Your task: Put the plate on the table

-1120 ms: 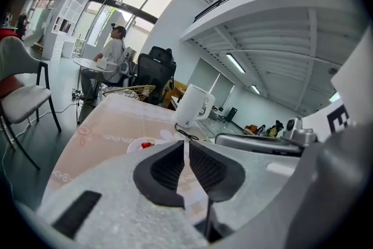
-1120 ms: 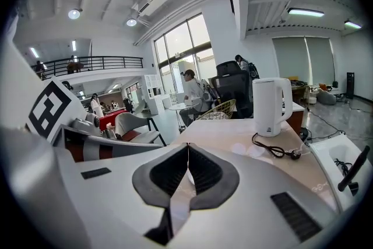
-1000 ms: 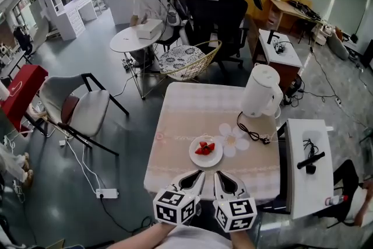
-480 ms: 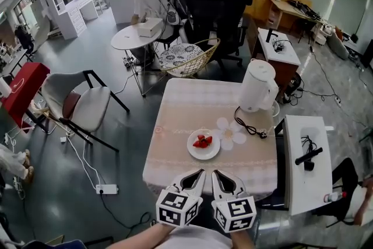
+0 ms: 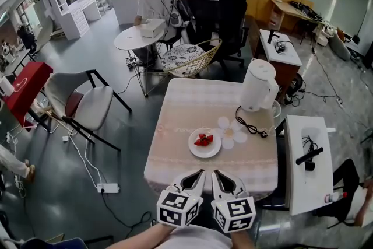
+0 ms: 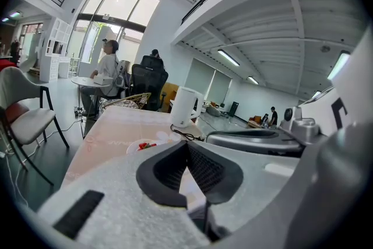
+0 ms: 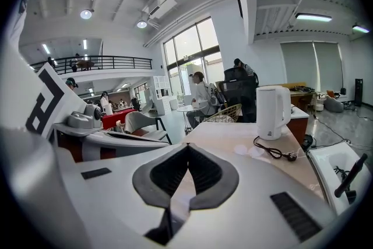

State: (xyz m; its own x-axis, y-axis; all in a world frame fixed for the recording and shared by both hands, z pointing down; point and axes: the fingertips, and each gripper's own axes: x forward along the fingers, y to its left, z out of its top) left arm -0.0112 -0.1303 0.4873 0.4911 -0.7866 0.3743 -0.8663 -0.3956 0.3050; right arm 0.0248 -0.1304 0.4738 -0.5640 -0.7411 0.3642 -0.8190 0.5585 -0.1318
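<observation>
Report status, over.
Left gripper shut, empty. Right gripper shut, empty. White round plate of red strawberries on beige square table. Black kettle cord off to its right.

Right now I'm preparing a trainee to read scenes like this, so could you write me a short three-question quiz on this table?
1. True or false: the plate with strawberries rests on the table.
2. In the head view, what stands on the table beyond the plate, to its right? A. a white kettle B. a laptop C. a vase
3. Fill in: the jaws of the left gripper and the right gripper are both ____, with nothing between them.

Key: 1 true; 2 A; 3 shut.
</observation>
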